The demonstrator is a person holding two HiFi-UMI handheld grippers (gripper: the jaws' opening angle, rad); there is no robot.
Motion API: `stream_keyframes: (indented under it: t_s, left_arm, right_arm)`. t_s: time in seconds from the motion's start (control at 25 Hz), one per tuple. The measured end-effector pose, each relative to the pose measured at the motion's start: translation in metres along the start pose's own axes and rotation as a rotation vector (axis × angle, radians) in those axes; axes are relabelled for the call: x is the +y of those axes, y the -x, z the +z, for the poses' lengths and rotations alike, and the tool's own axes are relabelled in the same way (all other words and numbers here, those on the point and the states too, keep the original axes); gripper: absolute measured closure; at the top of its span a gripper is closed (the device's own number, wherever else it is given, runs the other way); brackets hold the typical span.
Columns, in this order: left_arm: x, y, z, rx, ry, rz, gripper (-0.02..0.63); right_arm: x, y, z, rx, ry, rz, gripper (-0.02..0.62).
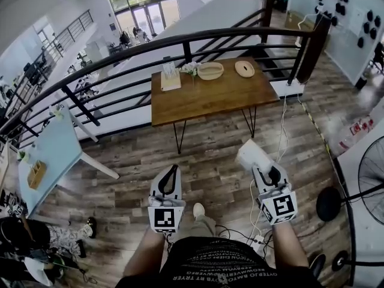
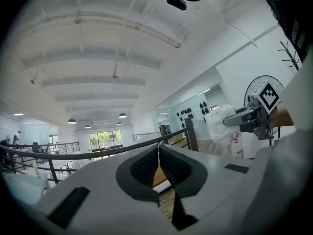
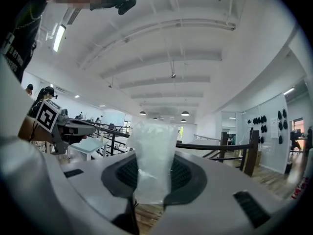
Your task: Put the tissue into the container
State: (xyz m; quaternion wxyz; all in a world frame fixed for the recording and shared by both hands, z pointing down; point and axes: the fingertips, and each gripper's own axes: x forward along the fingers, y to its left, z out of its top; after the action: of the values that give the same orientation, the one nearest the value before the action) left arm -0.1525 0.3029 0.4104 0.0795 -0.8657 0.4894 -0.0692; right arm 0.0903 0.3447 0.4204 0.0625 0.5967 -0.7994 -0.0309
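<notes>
My right gripper [image 1: 262, 164] is shut on a white plastic-wrapped tissue pack [image 1: 251, 155], held level in the air above the wooden floor. In the right gripper view the pack [image 3: 154, 153] stands upright between the dark pads of that gripper [image 3: 154, 169]. My left gripper [image 1: 171, 169] is shut with nothing in it; its jaw tips meet in the left gripper view [image 2: 159, 149]. A woven bowl-shaped container [image 1: 210, 71] sits on the far side of a wooden table [image 1: 210, 101] well ahead of both grippers. The left gripper view also shows the tissue pack [image 2: 217, 124] at its right.
A round woven lid [image 1: 244, 68] and a box with paper [image 1: 170, 78] lie on the same table. A black curved railing [image 1: 120, 56] runs behind it. A fan [image 1: 372, 179] stands at the right, a light blue table [image 1: 51, 152] at the left. Cables lie on the floor.
</notes>
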Motion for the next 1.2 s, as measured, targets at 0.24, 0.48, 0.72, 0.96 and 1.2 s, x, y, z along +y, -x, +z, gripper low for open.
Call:
stream_keyframes:
  t_s: [0.24, 0.48, 0.72, 0.96, 1.2]
  left_arm:
    - [0.034, -0.055, -0.018, 0.013, 0.016, -0.011, 0.572]
    - [0.069, -0.109, -0.024, 0.007, 0.027, -0.034, 0.572]
    - [0.114, -0.147, -0.041, 0.030, 0.040, -0.039, 0.572]
    - [0.146, -0.180, -0.054, 0.036, 0.064, -0.070, 0.572]
    - [0.157, -0.197, -0.052, 0.008, 0.075, -0.075, 0.572]
  right_arm:
    - [-0.006, -0.063, -0.008, 0.027, 0.005, 0.003, 0.477]
    - [-0.022, -0.128, -0.004, 0.032, -0.026, -0.029, 0.476]
    - [-0.025, -0.183, 0.000, 0.054, -0.023, -0.045, 0.476]
    - [-0.027, -0.222, 0.008, 0.059, -0.024, -0.078, 0.476]
    - [-0.033, -0.234, 0.008, 0.069, -0.021, -0.100, 0.476]
